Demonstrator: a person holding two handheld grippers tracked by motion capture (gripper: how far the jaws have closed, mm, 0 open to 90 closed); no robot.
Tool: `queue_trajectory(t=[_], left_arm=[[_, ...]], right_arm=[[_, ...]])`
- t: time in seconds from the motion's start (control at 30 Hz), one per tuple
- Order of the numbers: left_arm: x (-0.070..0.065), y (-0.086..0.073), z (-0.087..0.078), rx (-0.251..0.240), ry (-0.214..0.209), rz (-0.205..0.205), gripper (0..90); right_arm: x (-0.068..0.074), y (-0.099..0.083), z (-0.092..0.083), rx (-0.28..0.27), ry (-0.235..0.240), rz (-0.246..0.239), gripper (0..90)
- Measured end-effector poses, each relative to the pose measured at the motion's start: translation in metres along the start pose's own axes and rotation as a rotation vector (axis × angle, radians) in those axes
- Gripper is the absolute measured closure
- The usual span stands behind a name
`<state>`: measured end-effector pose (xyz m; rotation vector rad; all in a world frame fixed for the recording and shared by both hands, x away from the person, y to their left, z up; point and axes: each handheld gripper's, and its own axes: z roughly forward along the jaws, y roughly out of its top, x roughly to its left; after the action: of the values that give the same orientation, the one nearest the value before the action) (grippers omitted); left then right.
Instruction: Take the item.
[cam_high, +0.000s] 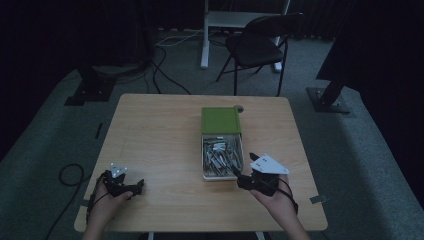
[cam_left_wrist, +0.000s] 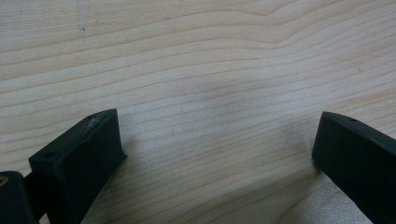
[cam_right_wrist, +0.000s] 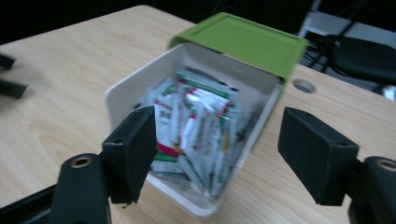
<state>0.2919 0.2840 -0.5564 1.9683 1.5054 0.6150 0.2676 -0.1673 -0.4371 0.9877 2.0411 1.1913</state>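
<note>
A white box (cam_high: 204, 159) with a green lid (cam_high: 220, 120) slid halfway back stands right of the table's middle. It holds several red, green and white packets (cam_right_wrist: 196, 126). My right gripper (cam_high: 239, 176) hovers at the box's near right corner, open, with the box (cam_right_wrist: 126, 88) and its lid (cam_right_wrist: 243, 39) ahead between its jaws (cam_right_wrist: 217, 140); nothing is gripped. My left gripper (cam_high: 137, 187) rests near the front left edge of the table, open, with bare wood between its jaws (cam_left_wrist: 215, 135).
The wooden table (cam_high: 160, 130) has a small round hole (cam_high: 239, 108) behind the box. A black folding chair (cam_high: 257, 45) and a white desk leg (cam_high: 205, 35) stand beyond it. Cables (cam_high: 70, 175) lie on the floor at left.
</note>
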Motion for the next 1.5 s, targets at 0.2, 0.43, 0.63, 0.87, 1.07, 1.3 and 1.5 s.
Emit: queue_trajectory(t=[0.2, 0.43, 0.63, 0.87, 1.07, 1.3, 1.5], left_arm=[[0.000, 0.000, 0.000, 0.000, 0.000, 0.000, 2.3], [0.000, 0.000, 0.000, 0.000, 0.000, 0.000, 2.3], [0.000, 0.000, 0.000, 0.001, 0.000, 0.000, 2.3], [0.000, 0.000, 0.000, 0.001, 0.000, 0.000, 2.3], [0.000, 0.000, 0.000, 0.001, 0.000, 0.000, 2.3], [0.000, 0.000, 0.000, 0.001, 0.000, 0.000, 2.3], [0.000, 0.000, 0.000, 0.001, 0.000, 0.000, 2.3]], right_arm=[[0.016, -0.004, 0.014, 0.028, 0.040, -0.046, 38.8], [0.032, -0.013, 0.032, 0.061, 0.084, -0.058, 44.3], [0.042, -0.018, 0.047, 0.095, 0.108, -0.080, 51.6], [0.044, -0.023, 0.064, 0.130, 0.099, -0.078, 60.9], [0.042, -0.026, 0.074, 0.161, 0.087, -0.081, 65.1], [0.038, -0.029, 0.083, 0.183, 0.082, -0.044, 68.1], [0.034, -0.027, 0.084, 0.162, 0.061, -0.024, 73.0]])
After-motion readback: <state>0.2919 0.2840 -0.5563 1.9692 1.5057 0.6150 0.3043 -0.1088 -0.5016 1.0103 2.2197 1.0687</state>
